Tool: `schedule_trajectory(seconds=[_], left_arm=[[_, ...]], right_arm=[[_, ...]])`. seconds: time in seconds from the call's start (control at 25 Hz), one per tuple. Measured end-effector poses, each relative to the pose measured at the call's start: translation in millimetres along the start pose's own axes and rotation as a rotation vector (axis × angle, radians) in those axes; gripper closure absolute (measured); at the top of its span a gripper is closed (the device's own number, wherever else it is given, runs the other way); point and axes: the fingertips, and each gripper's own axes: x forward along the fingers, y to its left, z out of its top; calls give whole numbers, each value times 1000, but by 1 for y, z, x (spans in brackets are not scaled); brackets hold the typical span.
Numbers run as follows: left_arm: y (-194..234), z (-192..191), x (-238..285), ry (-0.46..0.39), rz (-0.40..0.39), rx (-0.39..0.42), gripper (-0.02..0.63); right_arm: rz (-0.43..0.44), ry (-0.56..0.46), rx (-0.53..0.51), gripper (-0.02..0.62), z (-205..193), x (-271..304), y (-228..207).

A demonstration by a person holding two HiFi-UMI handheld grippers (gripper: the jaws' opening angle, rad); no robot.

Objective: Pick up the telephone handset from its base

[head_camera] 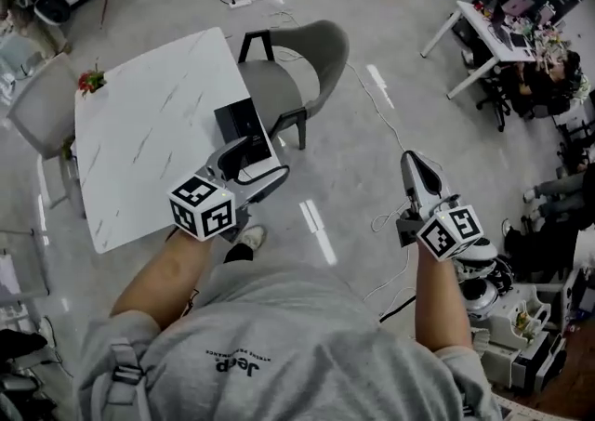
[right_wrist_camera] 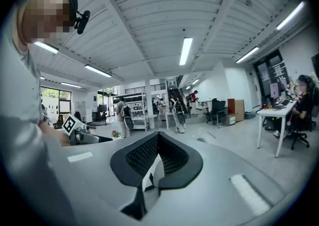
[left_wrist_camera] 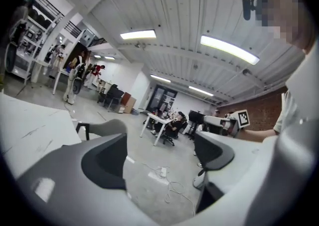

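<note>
Telephone at the table's edge, both grippers empty.
Head view: the telephone (head_camera: 240, 120) sits by the right edge of the white table (head_camera: 139, 145), with a chair (head_camera: 307, 61) just beyond and open floor to the right. The left gripper (head_camera: 251, 161) partly covers the telephone, so handset and base can't be told apart. Left gripper view: jaws spread wide, only floor between them. Right gripper view: the right gripper (right_wrist_camera: 158, 137) has its jaws pressed together, holding nothing.
</note>
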Motion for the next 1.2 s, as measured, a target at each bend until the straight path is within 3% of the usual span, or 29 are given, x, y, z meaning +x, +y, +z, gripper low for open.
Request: schedule_trajectory(seconds=[0.24, 0.48, 1.0, 1.2], left_arm=[[97, -39, -44, 32, 182, -120, 147], [171, -86, -44, 129, 266, -195, 147], [247, -149, 6, 253, 228, -447, 152], [257, -165, 19, 291, 225, -508, 215]], right_arm=[[114, 80, 8, 591, -31, 86, 36], [151, 140, 14, 591, -59, 142, 49], [157, 225, 65, 591, -113, 196, 47], [140, 246, 80, 591, -124, 198, 41]])
